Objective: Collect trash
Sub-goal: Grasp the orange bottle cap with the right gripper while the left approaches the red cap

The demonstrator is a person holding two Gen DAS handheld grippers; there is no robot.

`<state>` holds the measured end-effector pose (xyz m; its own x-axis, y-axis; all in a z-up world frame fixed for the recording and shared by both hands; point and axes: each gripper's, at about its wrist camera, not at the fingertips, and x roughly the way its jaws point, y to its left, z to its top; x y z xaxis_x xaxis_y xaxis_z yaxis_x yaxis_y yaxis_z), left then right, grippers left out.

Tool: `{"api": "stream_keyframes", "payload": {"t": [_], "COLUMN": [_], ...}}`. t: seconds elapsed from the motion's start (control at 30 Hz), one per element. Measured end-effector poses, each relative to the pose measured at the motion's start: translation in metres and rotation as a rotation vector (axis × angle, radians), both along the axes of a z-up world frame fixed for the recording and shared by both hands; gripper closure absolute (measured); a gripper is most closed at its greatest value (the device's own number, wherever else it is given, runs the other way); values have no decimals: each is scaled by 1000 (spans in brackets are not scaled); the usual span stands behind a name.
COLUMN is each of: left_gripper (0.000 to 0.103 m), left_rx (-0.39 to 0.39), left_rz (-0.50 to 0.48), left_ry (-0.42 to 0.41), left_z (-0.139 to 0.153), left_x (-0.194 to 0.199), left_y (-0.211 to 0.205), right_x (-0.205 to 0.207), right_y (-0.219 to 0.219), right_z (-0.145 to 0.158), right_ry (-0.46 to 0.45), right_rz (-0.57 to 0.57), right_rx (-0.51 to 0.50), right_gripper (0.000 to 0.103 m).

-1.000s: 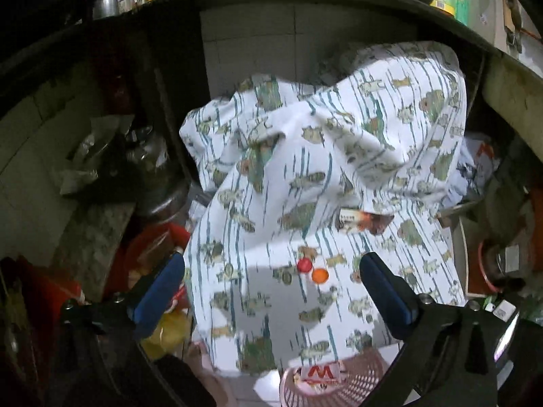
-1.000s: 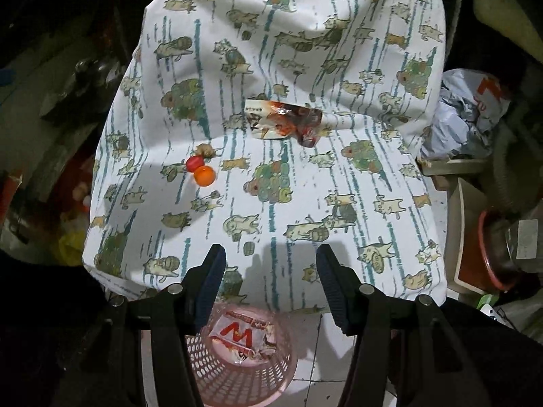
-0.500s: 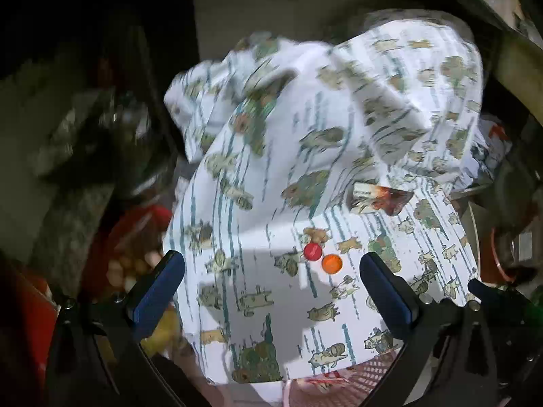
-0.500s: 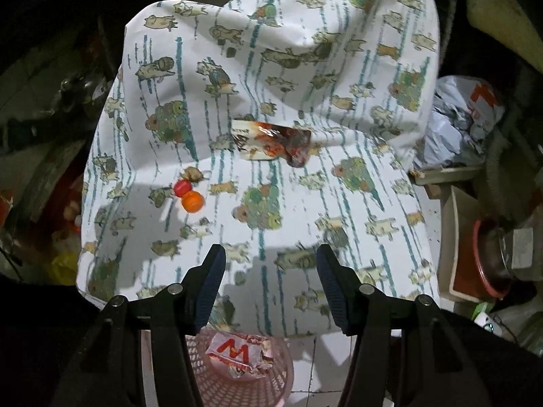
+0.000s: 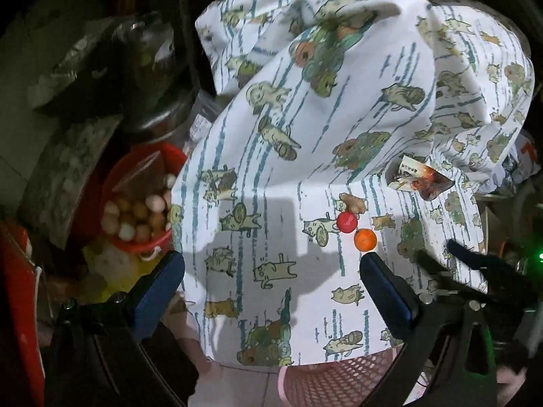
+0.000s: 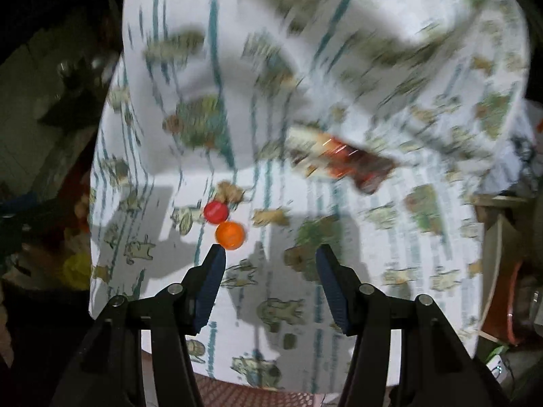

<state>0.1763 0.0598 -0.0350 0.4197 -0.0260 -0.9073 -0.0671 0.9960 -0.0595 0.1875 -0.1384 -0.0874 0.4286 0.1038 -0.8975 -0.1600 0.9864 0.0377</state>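
A crumpled snack wrapper (image 5: 419,181) lies on a white cartoon-print cloth (image 5: 278,203); it is blurred in the right wrist view (image 6: 342,164). A red bottle cap (image 5: 347,222) and an orange cap (image 5: 365,239) lie side by side in front of it, also seen in the right wrist view as red cap (image 6: 216,212) and orange cap (image 6: 230,235). My left gripper (image 5: 271,268) is open and empty over the cloth. My right gripper (image 6: 269,254) is open and empty, its left fingertip just below the orange cap. A pink mesh basket (image 5: 339,380) stands below the cloth's front edge.
A red bucket (image 5: 135,203) with round pale items stands left of the cloth, with dark pots (image 5: 152,78) behind it. A grey plastic bag (image 5: 524,159) and clutter lie at the right. The cloth rises in a hump at the back.
Both grippers have moved forward and down toward the cloth. The caps and wrapper now appear nearer. The basket has slid mostly out of view under the cloth edge.
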Motion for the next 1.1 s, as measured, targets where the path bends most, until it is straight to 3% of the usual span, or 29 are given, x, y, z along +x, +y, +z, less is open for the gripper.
{"api": "stream_keyframes", "payload": {"t": [0.17,0.47,0.67,0.7,0.73,0.93,1.1], "left_gripper": [1,1,1,1,1,1,1], "left_rx": [-11,1,-9,-10,-9,-3,9], "left_rz": [14,28,30,30,28,28,19], "left_ry": [1,-19,-17,-16,-14,-12,-10], "left_z": [0,6,6,6,5,3,0], "left_x": [2,4,5,5,4,3,3], "left_y": [3,8,7,7,6,4,1], "right_x": [16,31,39,40,42,39,13], "right_y": [34,60,59,57,53,38,10], "right_z": [-39,-71,-80,-81,-80,-66,-22], "right_ry": [55,84,92,100,102,91,28], "right_rz": [59,78,69,59,52,34,51], "right_rx": [-74,-132,-98,-79,-67,-13,37], "right_gripper": [45,46,56,65,70,71,71]}}
